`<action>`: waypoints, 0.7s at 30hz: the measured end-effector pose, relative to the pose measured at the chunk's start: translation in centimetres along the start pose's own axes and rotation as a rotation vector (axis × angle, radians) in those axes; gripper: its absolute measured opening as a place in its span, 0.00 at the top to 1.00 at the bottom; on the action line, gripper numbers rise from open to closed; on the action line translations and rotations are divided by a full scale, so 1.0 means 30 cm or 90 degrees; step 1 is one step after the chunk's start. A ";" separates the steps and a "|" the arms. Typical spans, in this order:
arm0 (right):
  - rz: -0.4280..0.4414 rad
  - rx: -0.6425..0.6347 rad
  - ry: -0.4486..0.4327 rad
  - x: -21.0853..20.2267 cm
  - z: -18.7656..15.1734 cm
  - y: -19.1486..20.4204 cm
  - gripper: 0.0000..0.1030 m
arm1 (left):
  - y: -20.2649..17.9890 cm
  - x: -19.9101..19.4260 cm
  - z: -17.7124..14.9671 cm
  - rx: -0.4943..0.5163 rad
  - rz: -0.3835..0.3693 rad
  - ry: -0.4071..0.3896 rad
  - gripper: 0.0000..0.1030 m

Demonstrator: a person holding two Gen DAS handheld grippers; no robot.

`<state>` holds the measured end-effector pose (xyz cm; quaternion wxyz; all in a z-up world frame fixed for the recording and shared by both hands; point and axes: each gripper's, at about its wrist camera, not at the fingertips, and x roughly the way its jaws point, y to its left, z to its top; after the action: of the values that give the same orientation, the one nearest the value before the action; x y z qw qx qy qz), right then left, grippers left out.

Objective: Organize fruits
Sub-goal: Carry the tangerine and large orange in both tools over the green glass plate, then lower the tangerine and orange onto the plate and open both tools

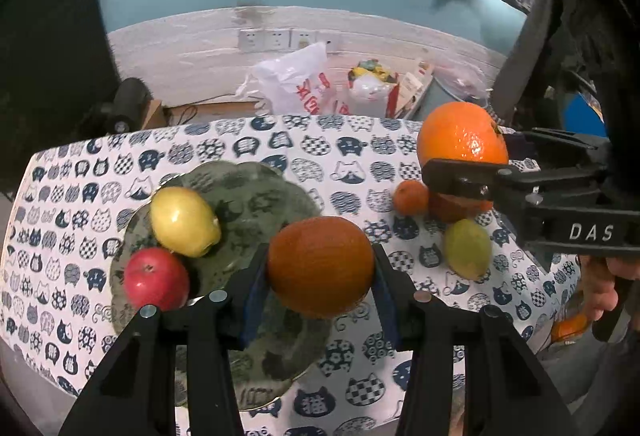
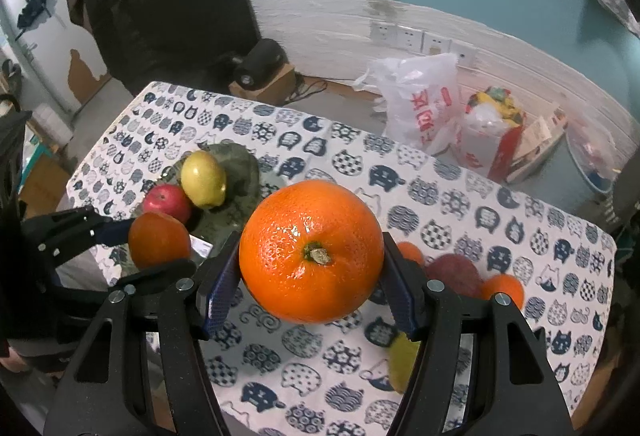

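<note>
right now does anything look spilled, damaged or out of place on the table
Nothing spilled or damaged. Only loose fruit off the green plate: a yellow-green fruit and a small orange lie on the tablecloth.

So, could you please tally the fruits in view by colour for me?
Orange: 4 - held orange, large held orange, small orange, far orange
Red: 2 - plate apple, cloth apple
Yellow or yellow-green: 2 - plate yellow fruit, cloth yellow-green fruit
Total: 8
</note>
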<state>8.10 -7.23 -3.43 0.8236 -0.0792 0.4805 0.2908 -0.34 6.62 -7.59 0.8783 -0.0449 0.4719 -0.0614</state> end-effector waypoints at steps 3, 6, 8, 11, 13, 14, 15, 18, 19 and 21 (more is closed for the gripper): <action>0.008 -0.010 0.003 0.026 0.022 0.039 0.37 | 0.049 0.002 -0.016 -0.015 0.012 0.005 0.53; 0.017 -0.023 0.009 0.061 0.044 0.086 0.37 | 0.097 0.009 -0.033 -0.031 0.020 0.011 0.53; 0.023 -0.027 0.014 0.078 0.054 0.107 0.37 | 0.125 0.014 -0.043 -0.039 0.025 0.015 0.53; 0.032 -0.036 0.019 0.106 0.071 0.144 0.37 | 0.165 0.024 -0.056 -0.050 0.035 0.019 0.53; 0.038 -0.043 0.023 0.128 0.082 0.169 0.37 | 0.193 0.029 -0.066 -0.062 0.037 0.023 0.53; 0.040 -0.045 0.025 0.133 0.084 0.176 0.37 | 0.204 0.033 -0.071 -0.066 0.038 0.025 0.53; 0.041 -0.048 0.029 0.146 0.087 0.188 0.37 | 0.214 0.036 -0.077 -0.068 0.039 0.027 0.53; 0.044 -0.053 0.038 0.175 0.095 0.212 0.37 | 0.244 0.051 -0.095 -0.076 0.044 0.038 0.53; 0.046 -0.054 0.041 0.186 0.097 0.219 0.37 | 0.255 0.058 -0.101 -0.079 0.046 0.043 0.53; 0.049 -0.058 0.048 0.207 0.100 0.234 0.37 | 0.268 0.067 -0.110 -0.082 0.050 0.048 0.53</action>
<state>8.74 2.26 -6.02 0.7886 -0.1087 0.5003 0.3406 -1.47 14.19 -12.17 0.8568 -0.0802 0.5094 0.0020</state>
